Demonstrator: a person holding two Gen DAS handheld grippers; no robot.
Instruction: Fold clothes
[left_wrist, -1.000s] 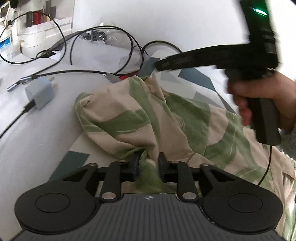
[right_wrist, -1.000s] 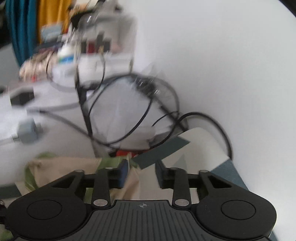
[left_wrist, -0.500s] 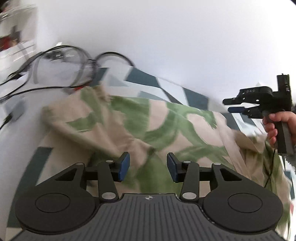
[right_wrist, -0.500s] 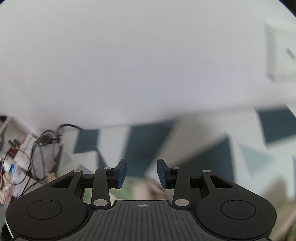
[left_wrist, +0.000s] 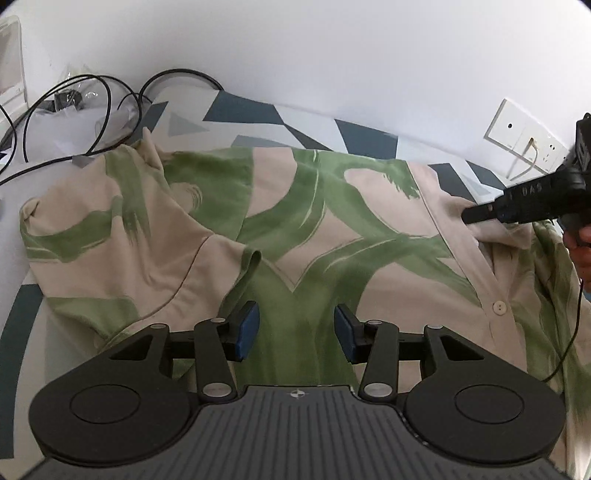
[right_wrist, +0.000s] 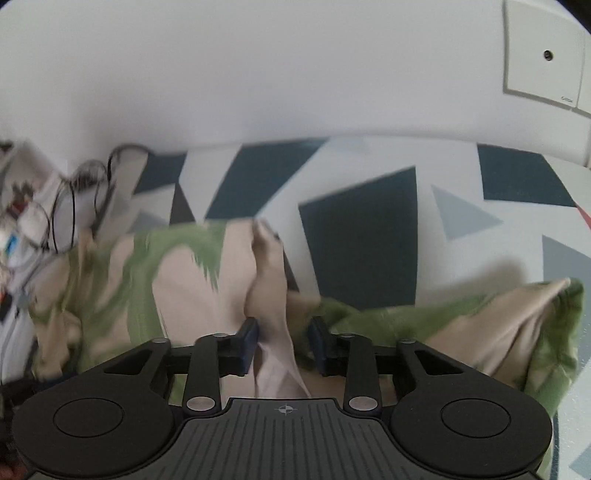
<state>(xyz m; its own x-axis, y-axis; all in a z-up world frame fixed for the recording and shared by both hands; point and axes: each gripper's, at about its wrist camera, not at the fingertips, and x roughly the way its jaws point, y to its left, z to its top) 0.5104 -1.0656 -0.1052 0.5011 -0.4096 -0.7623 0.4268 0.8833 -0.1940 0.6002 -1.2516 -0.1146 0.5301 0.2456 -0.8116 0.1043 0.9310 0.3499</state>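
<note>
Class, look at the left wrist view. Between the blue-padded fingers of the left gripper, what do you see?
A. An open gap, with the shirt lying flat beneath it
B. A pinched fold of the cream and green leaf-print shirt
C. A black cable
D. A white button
A: the left gripper has its jaws spread wide, and the cream and green leaf-print shirt lies spread beneath the gap, not pinched.

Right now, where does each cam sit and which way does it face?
Left wrist: on the left tongs, open over the green-and-beige shirt, facing the wall; the right tongs and a hand show at right.
Right wrist: on the right tongs, open around a raised shirt fold, facing the wall.
Shared: shirt, patterned cover, black cables, wall plate.
</note>
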